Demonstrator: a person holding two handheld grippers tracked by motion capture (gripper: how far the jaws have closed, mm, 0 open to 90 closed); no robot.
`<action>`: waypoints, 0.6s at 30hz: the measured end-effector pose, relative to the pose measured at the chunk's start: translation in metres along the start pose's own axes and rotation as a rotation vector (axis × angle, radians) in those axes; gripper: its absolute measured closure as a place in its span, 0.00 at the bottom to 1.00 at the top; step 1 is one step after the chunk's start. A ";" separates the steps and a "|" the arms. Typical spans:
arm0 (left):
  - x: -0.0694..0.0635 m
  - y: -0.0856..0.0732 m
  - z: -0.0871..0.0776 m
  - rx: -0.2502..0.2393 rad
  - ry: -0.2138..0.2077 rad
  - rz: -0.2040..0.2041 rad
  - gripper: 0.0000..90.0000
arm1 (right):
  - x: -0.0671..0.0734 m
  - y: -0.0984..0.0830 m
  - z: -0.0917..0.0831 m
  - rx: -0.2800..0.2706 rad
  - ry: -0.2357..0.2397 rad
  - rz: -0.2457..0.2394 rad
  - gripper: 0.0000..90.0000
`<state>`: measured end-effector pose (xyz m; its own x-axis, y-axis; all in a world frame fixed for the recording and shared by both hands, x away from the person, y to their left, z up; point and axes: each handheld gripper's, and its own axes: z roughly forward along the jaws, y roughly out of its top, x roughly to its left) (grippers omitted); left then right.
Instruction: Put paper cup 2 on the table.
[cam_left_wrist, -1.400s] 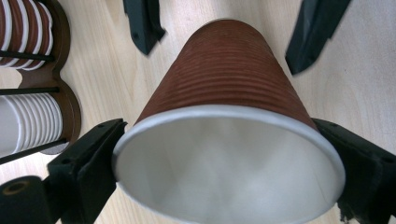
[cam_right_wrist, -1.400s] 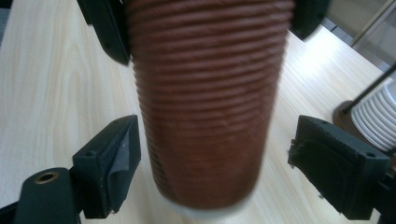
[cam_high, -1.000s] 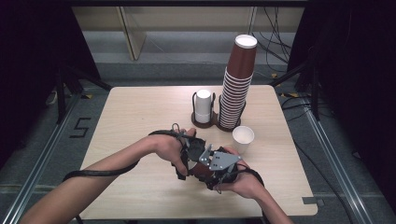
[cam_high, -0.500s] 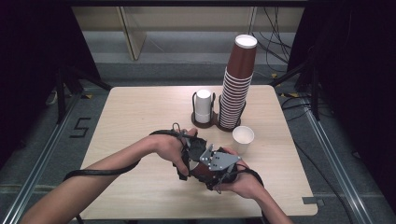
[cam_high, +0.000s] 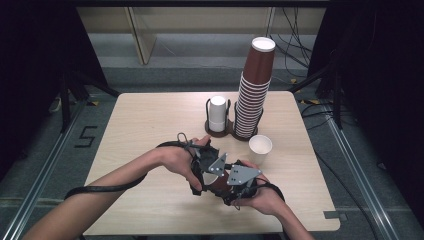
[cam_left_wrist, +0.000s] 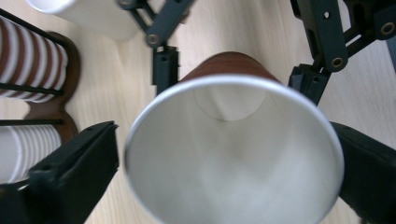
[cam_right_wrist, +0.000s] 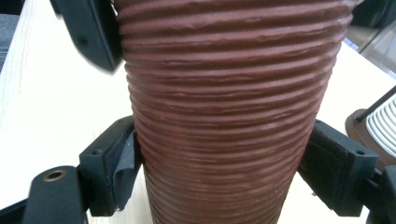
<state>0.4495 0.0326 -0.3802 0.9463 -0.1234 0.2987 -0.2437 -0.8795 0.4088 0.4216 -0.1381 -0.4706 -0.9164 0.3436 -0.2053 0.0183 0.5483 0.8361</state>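
Observation:
A ribbed brown paper cup (cam_right_wrist: 229, 93) with a white inside (cam_left_wrist: 229, 154) is held between both hands near the table's front edge (cam_high: 219, 184). My right gripper (cam_right_wrist: 224, 172) is shut on the cup's lower body, with a pad pressed on each side. My left gripper (cam_left_wrist: 229, 172) looks into the cup's mouth, and its jaws stand either side of the rim. These jaws have just been opening, and a narrow gap shows between the left jaw and the rim. In the high view the left gripper (cam_high: 207, 167) and right gripper (cam_high: 239, 182) meet over the cup.
A tall stack of brown cups (cam_high: 255, 90) and a short stack of white cups (cam_high: 217, 112) stand in a twin holder at the back of the wooden table (cam_high: 150, 120). A single white cup (cam_high: 260, 148) stands just behind the right hand.

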 end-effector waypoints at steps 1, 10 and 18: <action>-0.001 -0.002 -0.002 -0.014 0.011 -0.014 0.00 | 0.000 -0.002 -0.001 -0.001 0.003 -0.001 0.22; -0.006 -0.026 -0.022 -0.141 0.108 -0.084 0.00 | -0.009 -0.020 -0.020 -0.058 -0.069 0.077 0.22; -0.013 -0.049 -0.019 -0.229 0.177 -0.196 0.00 | -0.016 -0.028 -0.036 -0.116 -0.135 0.128 0.22</action>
<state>0.4448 0.0865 -0.3877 0.9332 0.1367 0.3324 -0.1216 -0.7501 0.6501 0.4209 -0.1861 -0.4723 -0.8476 0.5079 -0.1535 0.0775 0.4047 0.9112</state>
